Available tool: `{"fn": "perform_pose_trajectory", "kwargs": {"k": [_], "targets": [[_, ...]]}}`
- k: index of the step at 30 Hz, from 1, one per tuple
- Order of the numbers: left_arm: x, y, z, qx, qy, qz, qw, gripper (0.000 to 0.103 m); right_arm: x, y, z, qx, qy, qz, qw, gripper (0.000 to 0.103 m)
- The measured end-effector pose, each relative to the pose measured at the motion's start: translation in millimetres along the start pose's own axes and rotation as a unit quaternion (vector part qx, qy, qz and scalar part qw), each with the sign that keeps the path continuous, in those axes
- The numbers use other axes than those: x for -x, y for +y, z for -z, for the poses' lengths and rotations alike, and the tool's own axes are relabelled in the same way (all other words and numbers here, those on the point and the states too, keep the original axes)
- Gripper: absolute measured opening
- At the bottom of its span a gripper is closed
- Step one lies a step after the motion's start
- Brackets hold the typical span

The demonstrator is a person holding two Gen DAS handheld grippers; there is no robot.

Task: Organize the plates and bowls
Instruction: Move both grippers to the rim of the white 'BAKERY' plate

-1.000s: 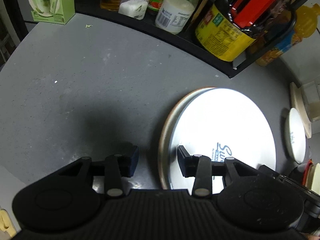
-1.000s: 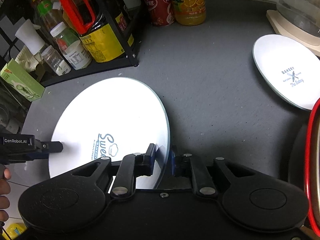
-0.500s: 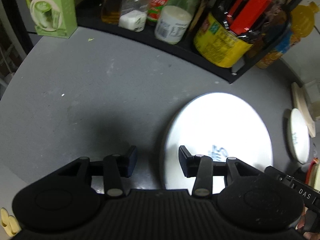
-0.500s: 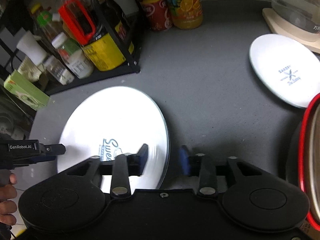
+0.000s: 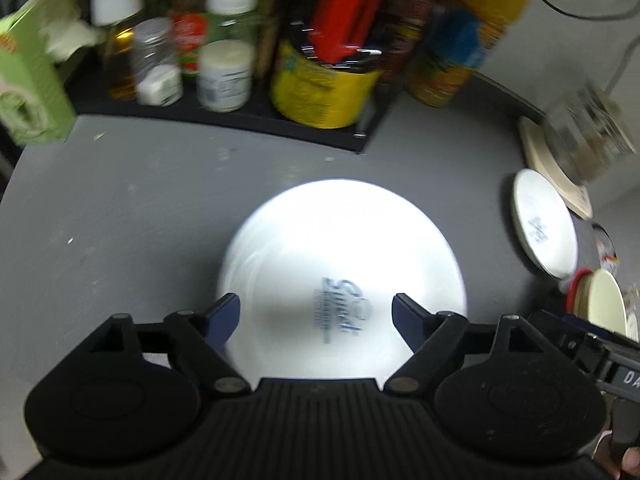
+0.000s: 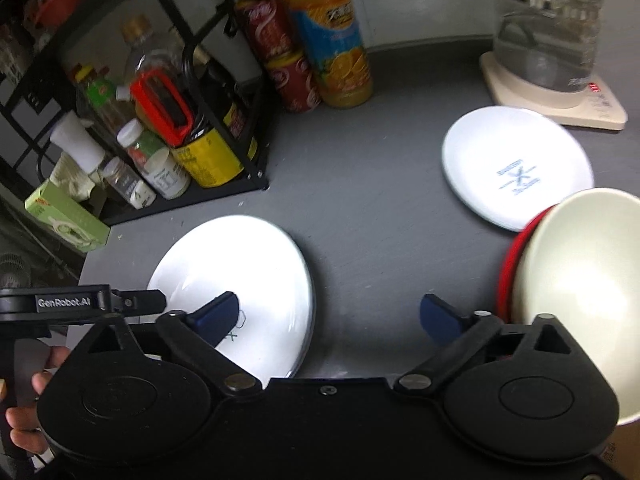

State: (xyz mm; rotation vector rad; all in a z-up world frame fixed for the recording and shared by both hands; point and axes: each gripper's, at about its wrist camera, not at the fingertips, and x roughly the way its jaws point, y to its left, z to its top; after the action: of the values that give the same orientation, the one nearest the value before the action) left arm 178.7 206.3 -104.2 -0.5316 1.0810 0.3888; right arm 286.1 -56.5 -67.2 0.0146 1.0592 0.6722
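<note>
A large white plate [image 5: 340, 256] with blue lettering lies flat on the grey counter [image 5: 120, 200]. My left gripper [image 5: 316, 314] hangs above its near part, jaws opening wide, nothing between them. In the right wrist view the same large plate [image 6: 240, 264] lies at lower left. My right gripper [image 6: 328, 316] is raised over bare counter beside it, jaws opening, holding nothing. A smaller white plate [image 6: 516, 168] lies at the right, by a cream bowl [image 6: 580, 280] nested in a red-rimmed one. The smaller plate [image 5: 546, 228] also shows in the left wrist view.
A black rack [image 6: 224, 188] of bottles and jars stands at the back left, with a green box [image 6: 68, 220] beside it. Red cans [image 6: 288, 60] and an orange juice bottle [image 6: 332, 40] stand behind. A glass kettle on a cream base [image 6: 556, 92] sits back right.
Both grippers let go of the large plate's rim, opened wide and rose. The plate now lies flat on the counter.
</note>
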Motion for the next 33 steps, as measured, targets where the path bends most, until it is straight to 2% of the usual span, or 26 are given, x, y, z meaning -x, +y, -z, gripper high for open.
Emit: {"fn": "perform_pose_trajectory", "kwargs": {"k": [11, 18, 24, 33], "targets": [[-1, -65, -7, -0.077, 0.008, 0.043, 0.9961, 0.083, 34, -32, 0, -0.028, -0.034, 0.039, 0.998, 0.103], [-3, -102, -12, -0.110, 0.003, 0.053, 0.9925, 0.083, 49, -57, -4, -0.043, -0.048, 0.051, 0.997, 0.103], [-5, -134, -19, -0.122, 0.003, 0.069, 0.9901, 0.083, 59, -85, -12, -0.059, -0.058, 0.056, 0.995, 0.103], [-17, -175, -32, -0.117, 0.001, 0.066, 0.9909, 0.083, 62, -129, -27, -0.063, -0.062, 0.072, 0.993, 0.103]]}}
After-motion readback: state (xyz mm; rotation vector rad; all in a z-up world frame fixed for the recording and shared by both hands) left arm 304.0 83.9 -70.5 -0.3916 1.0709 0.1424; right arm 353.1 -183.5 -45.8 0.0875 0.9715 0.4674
